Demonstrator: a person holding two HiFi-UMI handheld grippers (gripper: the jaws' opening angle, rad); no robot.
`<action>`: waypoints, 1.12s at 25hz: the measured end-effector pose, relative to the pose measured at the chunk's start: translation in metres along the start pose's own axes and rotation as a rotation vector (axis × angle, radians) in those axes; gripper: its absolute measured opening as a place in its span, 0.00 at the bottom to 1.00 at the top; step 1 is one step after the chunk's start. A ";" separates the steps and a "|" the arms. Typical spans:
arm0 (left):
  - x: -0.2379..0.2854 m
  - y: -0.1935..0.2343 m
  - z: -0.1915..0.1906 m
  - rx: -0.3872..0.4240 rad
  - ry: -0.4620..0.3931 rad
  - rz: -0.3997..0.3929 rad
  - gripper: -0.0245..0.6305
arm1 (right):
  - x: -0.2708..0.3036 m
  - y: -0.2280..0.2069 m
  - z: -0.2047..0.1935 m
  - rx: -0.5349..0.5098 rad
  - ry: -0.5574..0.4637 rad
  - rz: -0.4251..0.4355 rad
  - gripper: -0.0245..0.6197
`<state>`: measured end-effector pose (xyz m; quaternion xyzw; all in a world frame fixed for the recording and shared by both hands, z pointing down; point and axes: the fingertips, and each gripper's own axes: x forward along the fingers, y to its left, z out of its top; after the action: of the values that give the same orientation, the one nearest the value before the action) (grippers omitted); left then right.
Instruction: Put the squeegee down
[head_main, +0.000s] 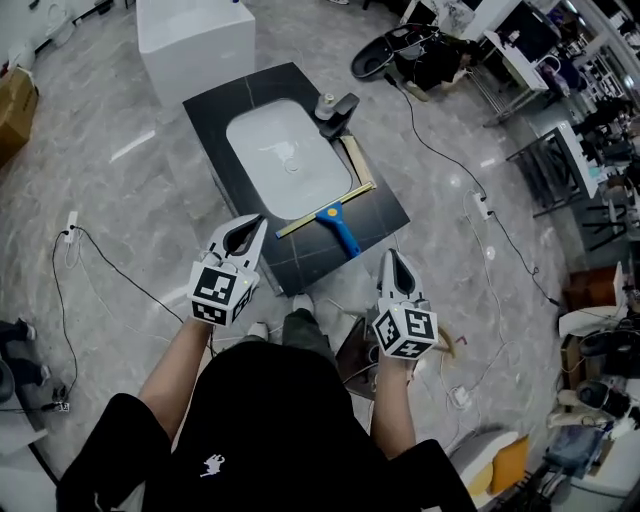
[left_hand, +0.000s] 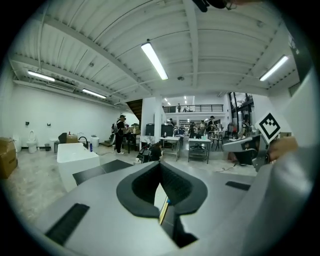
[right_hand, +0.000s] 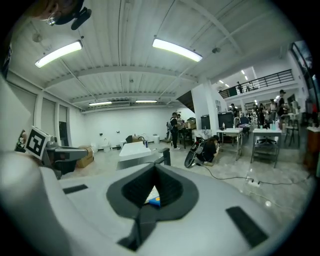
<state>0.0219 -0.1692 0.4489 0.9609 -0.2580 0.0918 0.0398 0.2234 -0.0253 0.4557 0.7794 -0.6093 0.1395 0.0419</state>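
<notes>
**Both grippers empty, squeegee lying on the slab**

The left gripper (head_main: 258, 222) is held out from the body over the grey floor (head_main: 120, 200). It points away toward the near edge of the black slab (head_main: 215, 110), jaw tips pressed together on nothing. A white basin (head_main: 290, 155) sits in the slab, with a black faucet (head_main: 337, 110) at its far right. The squeegee (head_main: 335, 215) lies flat along the basin's near right edge, blue handle toward the person, apart from both grippers. The right gripper (head_main: 391, 256), near the slab's near right corner, is clamped tight and empty. Cables (head_main: 440, 150) trail across the floor further right.
</notes>
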 end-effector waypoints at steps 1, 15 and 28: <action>-0.004 -0.001 0.002 0.005 -0.008 -0.008 0.04 | -0.007 0.004 0.001 -0.001 -0.004 -0.006 0.04; -0.046 -0.010 0.018 0.012 -0.083 -0.014 0.04 | -0.060 0.039 0.019 -0.017 -0.048 -0.022 0.04; -0.059 -0.014 0.026 0.030 -0.102 -0.020 0.04 | -0.076 0.044 0.026 -0.015 -0.079 -0.053 0.04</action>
<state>-0.0170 -0.1316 0.4114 0.9674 -0.2485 0.0460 0.0132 0.1692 0.0284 0.4058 0.7998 -0.5908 0.1031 0.0273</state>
